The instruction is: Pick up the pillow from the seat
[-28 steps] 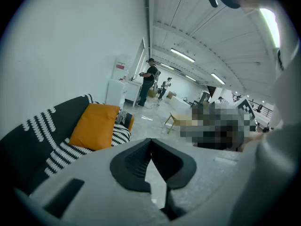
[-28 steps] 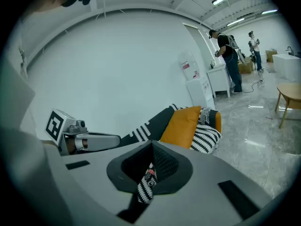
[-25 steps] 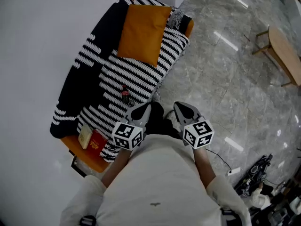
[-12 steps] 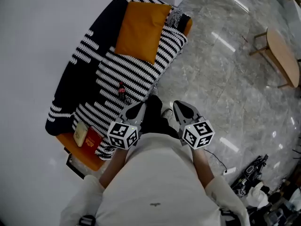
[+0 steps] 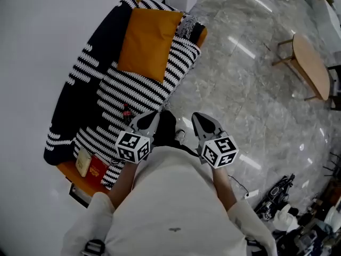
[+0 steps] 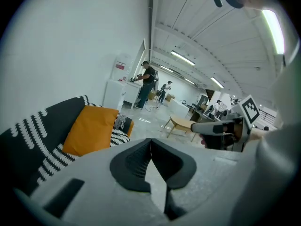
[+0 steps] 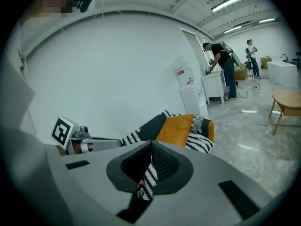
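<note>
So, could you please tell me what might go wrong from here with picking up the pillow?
Both the left claw and the right claw are shut; unless one opens, it would only push the orange pillow. The pillow rests on a loose striped blanket, which a claw might pinch and drag along. A small bottle on that blanket, nearer than the pillow, could get knocked.

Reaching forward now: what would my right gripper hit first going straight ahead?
Probably the striped blanket over the sofa, seen just beyond the right gripper's shut tips, though depth is unclear.
</note>
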